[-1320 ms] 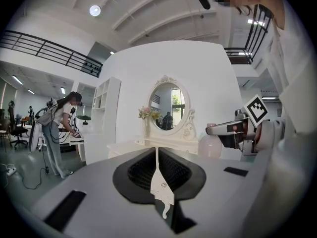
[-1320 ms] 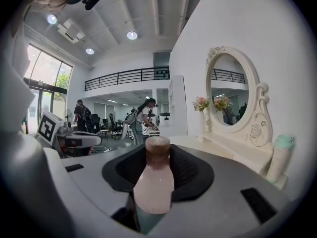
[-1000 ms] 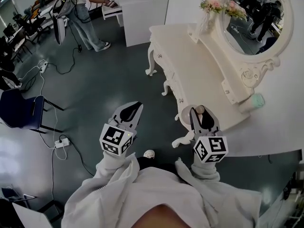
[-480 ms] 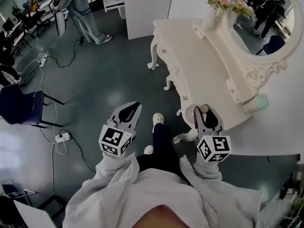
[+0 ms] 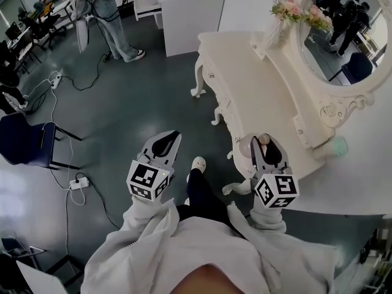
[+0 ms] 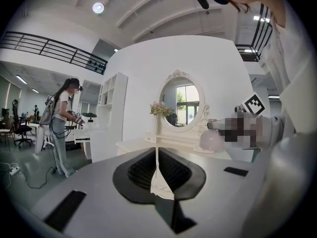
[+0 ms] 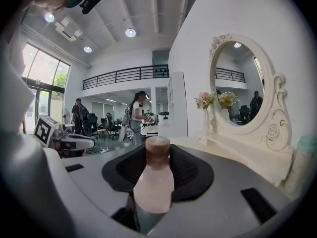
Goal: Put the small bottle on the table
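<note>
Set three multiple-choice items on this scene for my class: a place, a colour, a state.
1. Where is the small bottle? A on the table; B between the fingers of the right gripper; C on the floor.
2. Its cap is: A blue; B green; C brown.
3. The fingers of the left gripper are: A together, empty; B wide apart; C shut on a cable.
Key: B, the right gripper view shows it gripped; C, brown top over a pink body; A, only a slit shows between them.
</note>
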`<state>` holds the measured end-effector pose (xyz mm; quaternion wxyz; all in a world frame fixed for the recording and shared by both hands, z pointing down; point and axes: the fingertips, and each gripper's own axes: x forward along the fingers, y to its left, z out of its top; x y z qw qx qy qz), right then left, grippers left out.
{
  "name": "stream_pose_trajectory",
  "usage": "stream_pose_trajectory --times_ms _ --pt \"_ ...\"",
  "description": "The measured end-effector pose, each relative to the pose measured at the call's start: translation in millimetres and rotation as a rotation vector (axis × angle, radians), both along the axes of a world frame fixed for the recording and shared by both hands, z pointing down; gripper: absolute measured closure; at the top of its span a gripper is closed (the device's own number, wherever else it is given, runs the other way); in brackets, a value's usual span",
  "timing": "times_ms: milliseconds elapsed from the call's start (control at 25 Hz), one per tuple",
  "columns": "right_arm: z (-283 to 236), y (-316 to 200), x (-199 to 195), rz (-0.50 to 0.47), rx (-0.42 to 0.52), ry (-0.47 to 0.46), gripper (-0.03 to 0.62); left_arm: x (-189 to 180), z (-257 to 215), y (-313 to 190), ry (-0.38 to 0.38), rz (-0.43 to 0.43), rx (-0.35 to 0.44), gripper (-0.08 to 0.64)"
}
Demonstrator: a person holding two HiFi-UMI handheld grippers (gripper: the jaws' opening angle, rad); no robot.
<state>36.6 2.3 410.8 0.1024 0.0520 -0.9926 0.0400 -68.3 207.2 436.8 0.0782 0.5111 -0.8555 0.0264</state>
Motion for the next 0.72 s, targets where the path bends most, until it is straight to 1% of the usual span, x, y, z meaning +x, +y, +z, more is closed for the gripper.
stream_pose_trajectory --times_ms 160,360,720 --pt "1 -17 -26 -0.001 -0.009 0.002 0.433 -21 -4 -20 -0.009 0.013 -0.004 0.531" --pt "-7 -38 -66 -0.008 -0.008 -0.019 0.433 -63 -11 -42 -0.018 0.009 -0.007 0.531" --pt "-13 -82 -123 0.022 -0.023 -0.014 0.433 -124 -21 -90 -0.025 0.045 -0.015 0.531"
